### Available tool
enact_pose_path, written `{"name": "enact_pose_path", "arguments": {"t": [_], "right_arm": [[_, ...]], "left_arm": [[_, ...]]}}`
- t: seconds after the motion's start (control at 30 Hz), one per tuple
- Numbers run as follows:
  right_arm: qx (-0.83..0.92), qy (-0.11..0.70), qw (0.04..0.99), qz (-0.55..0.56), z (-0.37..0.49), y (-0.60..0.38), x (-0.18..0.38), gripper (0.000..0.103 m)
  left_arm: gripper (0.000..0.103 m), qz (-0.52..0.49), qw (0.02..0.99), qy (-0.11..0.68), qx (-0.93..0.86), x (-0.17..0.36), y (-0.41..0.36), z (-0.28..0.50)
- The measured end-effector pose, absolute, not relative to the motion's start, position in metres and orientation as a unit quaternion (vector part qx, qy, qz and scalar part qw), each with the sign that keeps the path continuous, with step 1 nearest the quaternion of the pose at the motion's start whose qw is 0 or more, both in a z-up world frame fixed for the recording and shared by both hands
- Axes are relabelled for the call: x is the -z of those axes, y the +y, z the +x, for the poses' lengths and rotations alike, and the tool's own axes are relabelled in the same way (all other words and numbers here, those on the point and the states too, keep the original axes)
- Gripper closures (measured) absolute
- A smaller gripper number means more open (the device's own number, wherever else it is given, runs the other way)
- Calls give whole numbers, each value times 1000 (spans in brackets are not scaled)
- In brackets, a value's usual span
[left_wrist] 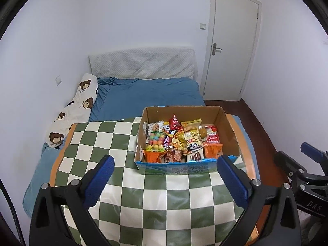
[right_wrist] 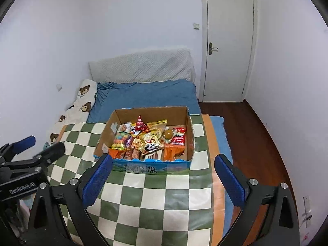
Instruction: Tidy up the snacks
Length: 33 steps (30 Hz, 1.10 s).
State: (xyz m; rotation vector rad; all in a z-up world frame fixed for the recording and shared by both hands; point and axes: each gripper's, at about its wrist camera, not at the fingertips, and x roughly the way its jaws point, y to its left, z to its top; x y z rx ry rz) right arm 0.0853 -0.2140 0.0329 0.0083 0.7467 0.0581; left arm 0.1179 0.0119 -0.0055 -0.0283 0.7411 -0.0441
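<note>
Ahead of both grippers, snack box [left_wrist: 185, 169] on checkered cloth [left_wrist: 155, 201], left gripper [left_wrist: 166, 176] and right gripper [right_wrist: 164, 174] spread apart, empty

Bed [left_wrist: 147, 94], blue sheet, carries all. Directly on it: green-white checkered cloth [left_wrist: 155, 201] with orange border, spread under and ahead of open jaws; bear-print pillow [left_wrist: 73, 110] far left of jaws, along wall. Cardboard box [left_wrist: 229, 127] of snack packets [left_wrist: 180, 139] sits on cloth, just beyond jaws.

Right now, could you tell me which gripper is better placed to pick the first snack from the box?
Probably the right gripper: the box sits nearly centred between its open fingers. From the left gripper, also open, the box lies off to its right.
</note>
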Motion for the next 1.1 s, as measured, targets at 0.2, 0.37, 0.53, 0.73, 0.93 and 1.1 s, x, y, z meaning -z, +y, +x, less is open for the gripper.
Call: {"name": "enact_pose_path", "arguments": {"t": [0.2, 0.37, 0.53, 0.73, 0.93, 1.1], "right_arm": [[-11, 377, 926, 3, 120, -221, -13, 2], [-7, 393, 919, 9, 149, -225, 5, 2], [-1, 401, 916, 4, 167, -224, 18, 2], [5, 411, 912, 8, 181, -224, 32, 2], [11, 417, 909, 7, 184, -226, 39, 2], [14, 422, 906, 9, 183, -229, 43, 1]], "left_arm": [[1, -12, 923, 384, 9, 26, 11, 152], [1, -8, 913, 409, 4, 46, 9, 180], [1, -15, 908, 418, -3, 57, 12, 200], [1, -14, 904, 428, -7, 66, 11, 211], [1, -7, 901, 433, -4, 70, 8, 211], [1, 0, 902, 432, 0, 70, 3, 209]]}}
